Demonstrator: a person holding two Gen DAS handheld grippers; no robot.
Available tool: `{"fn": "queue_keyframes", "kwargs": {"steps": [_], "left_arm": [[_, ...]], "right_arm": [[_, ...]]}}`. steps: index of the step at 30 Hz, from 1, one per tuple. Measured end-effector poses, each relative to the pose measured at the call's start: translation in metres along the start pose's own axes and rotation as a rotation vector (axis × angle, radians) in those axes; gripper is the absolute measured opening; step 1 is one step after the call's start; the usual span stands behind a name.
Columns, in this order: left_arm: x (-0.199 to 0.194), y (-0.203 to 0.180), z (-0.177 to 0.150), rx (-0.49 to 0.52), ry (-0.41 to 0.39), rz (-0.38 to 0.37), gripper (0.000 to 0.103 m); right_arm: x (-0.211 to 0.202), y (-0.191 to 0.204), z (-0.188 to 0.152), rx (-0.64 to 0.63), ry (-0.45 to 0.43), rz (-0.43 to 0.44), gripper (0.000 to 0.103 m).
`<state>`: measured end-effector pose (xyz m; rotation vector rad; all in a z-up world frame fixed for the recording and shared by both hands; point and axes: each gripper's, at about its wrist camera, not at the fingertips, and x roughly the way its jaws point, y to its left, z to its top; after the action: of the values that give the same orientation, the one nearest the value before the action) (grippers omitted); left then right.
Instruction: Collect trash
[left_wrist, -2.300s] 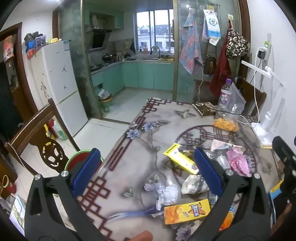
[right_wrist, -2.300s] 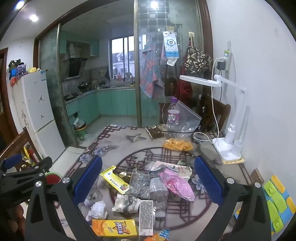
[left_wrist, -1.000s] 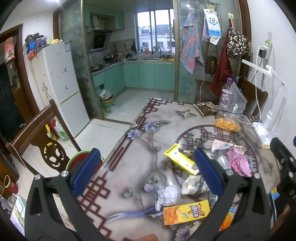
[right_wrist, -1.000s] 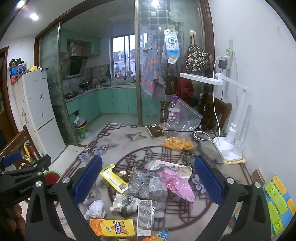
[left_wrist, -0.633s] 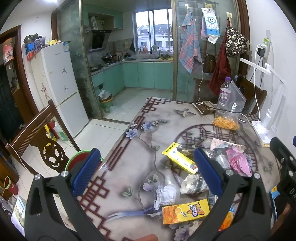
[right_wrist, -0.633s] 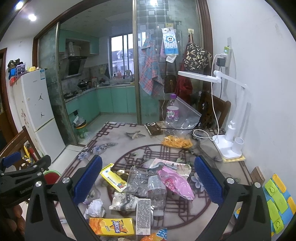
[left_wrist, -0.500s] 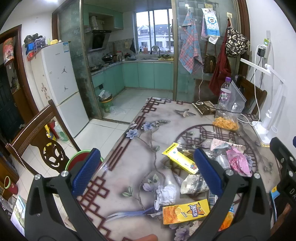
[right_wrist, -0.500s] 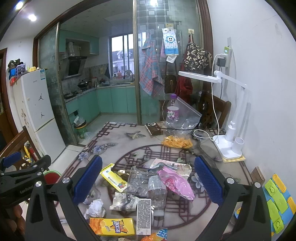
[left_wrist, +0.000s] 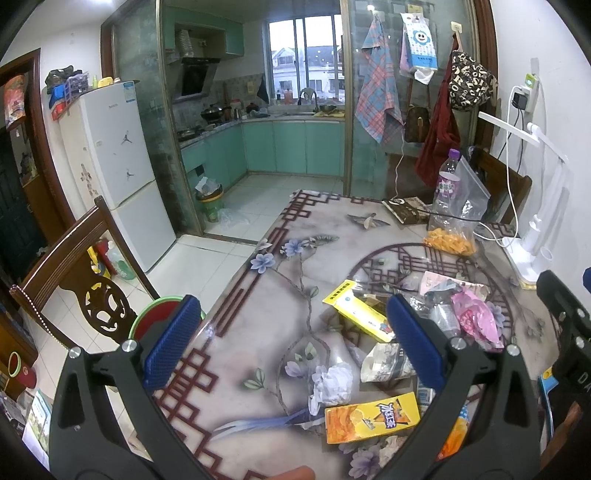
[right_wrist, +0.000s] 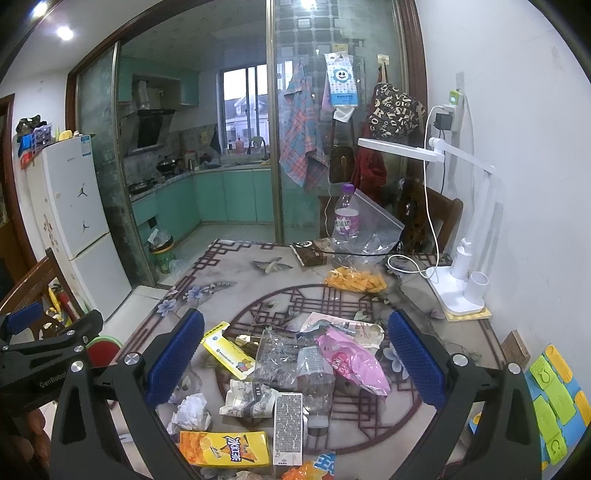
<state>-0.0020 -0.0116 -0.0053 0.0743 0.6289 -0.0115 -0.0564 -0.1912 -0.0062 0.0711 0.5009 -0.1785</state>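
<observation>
Orange carton (right_wrist: 224, 453) lying flat, crosswise

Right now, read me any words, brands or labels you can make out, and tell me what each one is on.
"GenRobot" (last letters cut off): left claw's black arm.
"ESI", "ORL", scattered letters: patterned hanging bag.
Orange snack box: Chinese characters, not legible to me.
Yellow box, purple bottle label, fridge sticker: too small.

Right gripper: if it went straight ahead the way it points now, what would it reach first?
Probably the trash pile: the open right gripper frames the crushed clear bottle and pink bag on the table. Which comes first is unclear; depth is hard to judge.
</observation>
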Motion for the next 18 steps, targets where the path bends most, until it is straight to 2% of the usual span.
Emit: {"fn": "queue_keyframes", "kwargs": {"steps": [18], "left_arm": [[0.0007, -0.006, 0.0017, 0.009, 0.004, -0.006, 0.099]], "right_arm": [[0.0049, 0.0028, -0.0029, -0.013, 0.022, 0.01, 0.096]]}}
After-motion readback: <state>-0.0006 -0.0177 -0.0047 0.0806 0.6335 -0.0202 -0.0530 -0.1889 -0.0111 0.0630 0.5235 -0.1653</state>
